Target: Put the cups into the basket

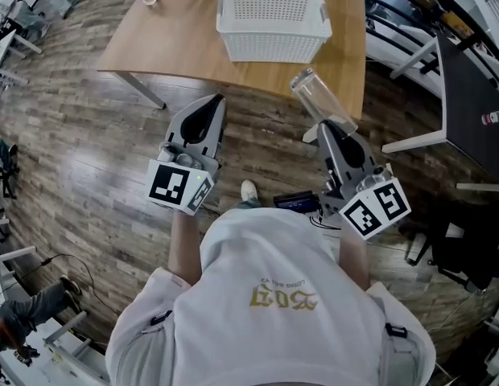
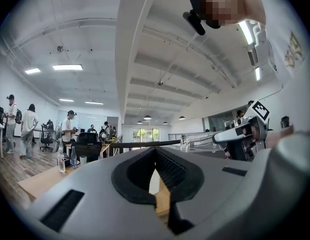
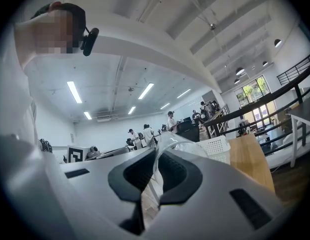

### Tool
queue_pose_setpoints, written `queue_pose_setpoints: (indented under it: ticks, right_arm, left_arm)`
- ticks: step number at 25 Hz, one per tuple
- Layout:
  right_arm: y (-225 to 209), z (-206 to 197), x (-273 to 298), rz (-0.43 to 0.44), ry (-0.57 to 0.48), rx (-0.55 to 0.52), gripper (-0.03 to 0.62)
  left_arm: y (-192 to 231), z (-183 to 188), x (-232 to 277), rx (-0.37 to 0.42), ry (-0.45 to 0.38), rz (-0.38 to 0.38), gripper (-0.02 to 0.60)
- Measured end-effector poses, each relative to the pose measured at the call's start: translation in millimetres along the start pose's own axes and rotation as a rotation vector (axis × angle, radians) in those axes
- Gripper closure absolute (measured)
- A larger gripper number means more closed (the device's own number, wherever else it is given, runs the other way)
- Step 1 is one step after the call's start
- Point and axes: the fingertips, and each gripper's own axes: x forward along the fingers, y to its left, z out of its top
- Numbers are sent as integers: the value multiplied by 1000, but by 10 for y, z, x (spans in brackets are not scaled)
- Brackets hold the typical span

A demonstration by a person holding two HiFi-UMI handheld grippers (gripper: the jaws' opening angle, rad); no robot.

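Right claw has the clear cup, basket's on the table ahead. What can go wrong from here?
1. The right claw holds the clear cup by one end, tilted; it might slip or buckle.
2. The basket sits well ahead on the table; releasing early would likely drop the cup short.

White short-sleeved T-shirt (image 1: pixel 233 328) on show, gold lettering (image 1: pixel 285 297) across the chest, and a pale shoe (image 1: pixel 249 190) showed too. The left gripper (image 1: pixel 219 100) was a smooth grey shell with black ribbed pads (image 2: pixel 126 176), capped by a cube (image 1: pixel 179 186) of black-and-white square markers. The right gripper (image 1: pixel 322 125) matched it: same grey casing, same black pads (image 3: pixel 126 176), its own marker cube (image 1: pixel 375 207) at the back. Dark rectangular slots (image 2: pixel 62 210) were cut into each shell, and black headgear (image 3: pixel 89 40) was worn up top.
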Motion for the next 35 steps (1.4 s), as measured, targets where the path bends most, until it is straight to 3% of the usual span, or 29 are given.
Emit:
queue_pose_setpoints:
  ticks: [10,18,35]
  right_arm:
    - [-92,-19,308,-42,-8,19,569]
    - [-277,74,601,-29,-3,26,569]
    - [-1224,422,1398,34,16,30,569]
  left_arm:
    - [311,-132,249,-24,15,-50,574]
    - [530,-185,548,-37,16,-44,574]
    - [960,-203,1759,-35,31,-20,574]
